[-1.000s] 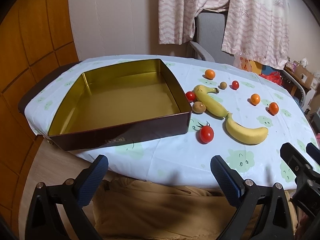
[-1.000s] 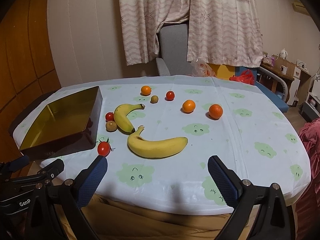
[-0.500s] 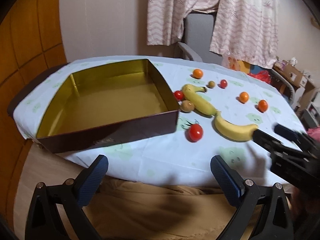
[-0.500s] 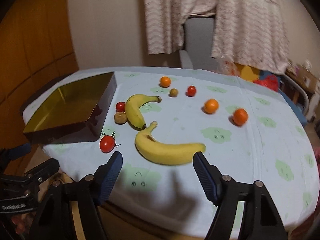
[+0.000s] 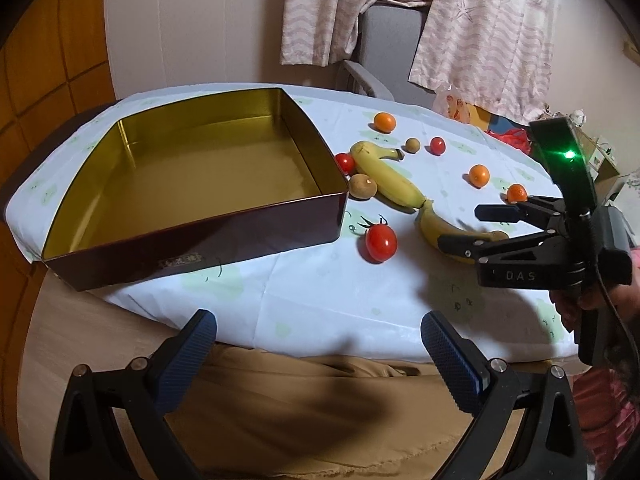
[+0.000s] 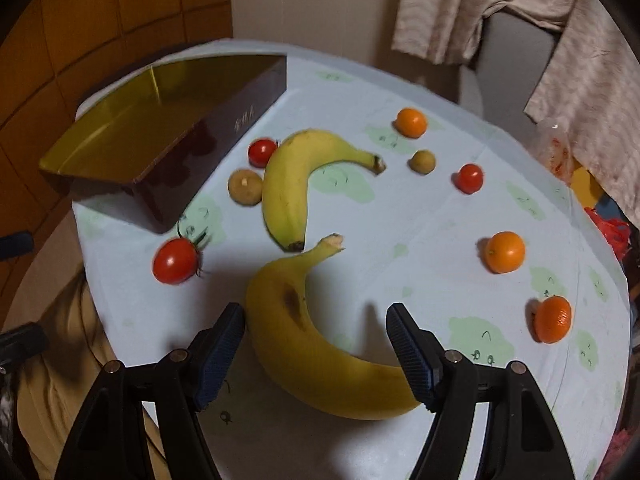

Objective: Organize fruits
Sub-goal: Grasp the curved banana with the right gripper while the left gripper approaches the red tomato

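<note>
Wood panelling (image 5: 36, 80) lines the wall left of the tin (image 5: 192, 216), an open box with a gold inside that sits on the counter (image 5: 320, 296) under a pale cloth printed with green shapes. Right of the tin lie the fruits: a tomato (image 5: 380, 242) near its corner, two bananas, small oranges and brown fruit. Behind the tin hang pink patterned curtains (image 5: 480, 28) over a grey chair (image 5: 384, 56). The left tongs (image 5: 318, 346) hover open and empty at the counter's near edge. The right tongs (image 6: 316, 338) stand apart astride the near banana (image 6: 316, 352), pads not yet pressing it
</note>
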`<act>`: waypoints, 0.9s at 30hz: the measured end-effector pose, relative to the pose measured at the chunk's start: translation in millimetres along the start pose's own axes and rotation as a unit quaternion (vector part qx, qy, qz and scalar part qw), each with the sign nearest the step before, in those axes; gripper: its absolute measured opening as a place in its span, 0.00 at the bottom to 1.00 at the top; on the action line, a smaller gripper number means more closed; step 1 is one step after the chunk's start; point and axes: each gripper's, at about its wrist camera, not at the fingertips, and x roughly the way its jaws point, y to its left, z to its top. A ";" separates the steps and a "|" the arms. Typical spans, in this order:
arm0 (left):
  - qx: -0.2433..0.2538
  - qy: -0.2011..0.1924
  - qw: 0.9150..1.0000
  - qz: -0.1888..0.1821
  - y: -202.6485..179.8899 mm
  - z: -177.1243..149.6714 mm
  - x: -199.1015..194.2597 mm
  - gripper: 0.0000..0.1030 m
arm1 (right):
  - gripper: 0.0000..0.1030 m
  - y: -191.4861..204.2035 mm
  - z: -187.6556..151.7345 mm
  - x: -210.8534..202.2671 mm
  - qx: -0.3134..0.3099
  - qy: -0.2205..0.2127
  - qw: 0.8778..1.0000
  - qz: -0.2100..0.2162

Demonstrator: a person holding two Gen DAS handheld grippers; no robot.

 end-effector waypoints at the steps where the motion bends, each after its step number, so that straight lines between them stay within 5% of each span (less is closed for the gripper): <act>1: -0.001 0.001 1.000 0.000 0.5 0.0 0.5 1.00 | 0.68 1.9 -0.7 1.8 -0.005 0.002 1.000 0.004; 3: -0.002 0.002 1.000 0.004 1.5 0.2 1.3 1.00 | 0.54 4.8 -2.4 4.5 -0.003 0.004 1.000 0.015; 12: 0.015 0.006 1.000 0.006 -5.7 4.3 10.8 1.00 | 0.49 13.4 -24.2 -15.9 0.072 -0.057 0.995 -0.026; 19: 0.044 0.007 0.999 -0.019 -26.8 14.1 25.4 1.00 | 0.40 -18.3 -48.1 -32.1 0.207 -0.103 0.971 -0.057; 27: 0.045 0.011 0.999 -0.014 -47.3 28.2 49.2 0.97 | 0.40 -19.4 -46.6 -24.3 0.211 -0.115 0.968 -0.071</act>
